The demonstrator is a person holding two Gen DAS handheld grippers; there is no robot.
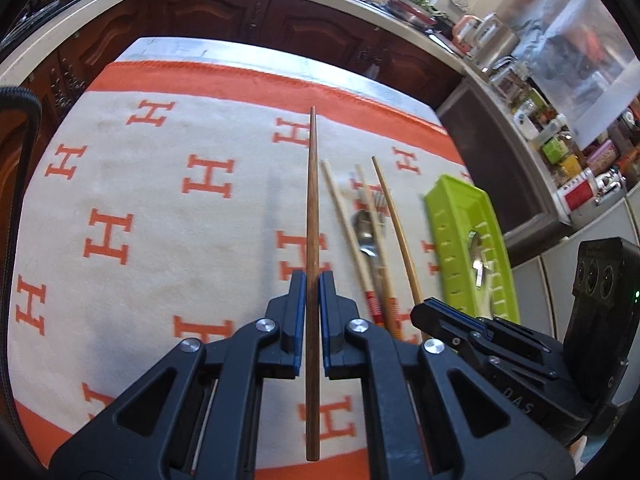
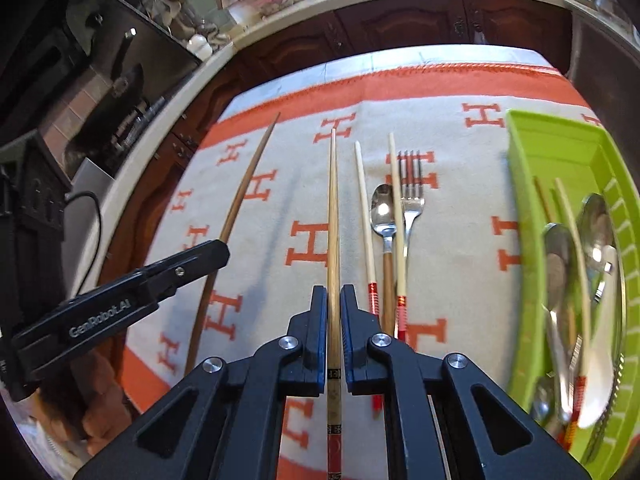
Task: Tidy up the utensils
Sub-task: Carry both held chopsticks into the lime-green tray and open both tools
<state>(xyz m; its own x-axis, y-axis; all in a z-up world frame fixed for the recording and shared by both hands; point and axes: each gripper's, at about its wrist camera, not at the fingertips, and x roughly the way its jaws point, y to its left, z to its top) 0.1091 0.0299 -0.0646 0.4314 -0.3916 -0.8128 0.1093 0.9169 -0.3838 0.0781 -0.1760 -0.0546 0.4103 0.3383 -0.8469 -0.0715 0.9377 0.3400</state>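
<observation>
- Left gripper (image 1: 313, 280): jaws pinching a dark brown chopstick (image 1: 312, 208), gripped around mid-shaft, tip pointing away over the cloth. It looks lifted clear of the table.
- Right gripper (image 2: 334, 294): jaws closed on a lighter bamboo chopstick (image 2: 333, 216) with a decorated band near the butt end. It also looks raised off the cloth.
- Green tray (image 2: 528, 216) sits at the right side of the orange-and-cream tablecloth (image 2: 452, 240). Already inside: a few spoons (image 2: 560, 256), what look like a couple of chopsticks and a larger pale utensil. Exact count unclear, it's blurred.
- Still lying on the cloth, between the held sticks and the tray: a white chopstick (image 2: 362, 200) with a red band, a second white chopstick (image 2: 396, 216) likewise, a spoon (image 2: 383, 208) with a wooden handle, a fork (image 2: 412, 188). The second white stick lies between spoon and fork, touching or overlapping the spoon.
- Progress call: roughly midway. Some pieces binned, two in hand, four left on the table.
- The two held sticks don't match (dark vs light), so they're likely headed to the tray as singles, not a pair.
- Next up as I read it: carry both right to the tray, release, come back for the remaining four.
</observation>
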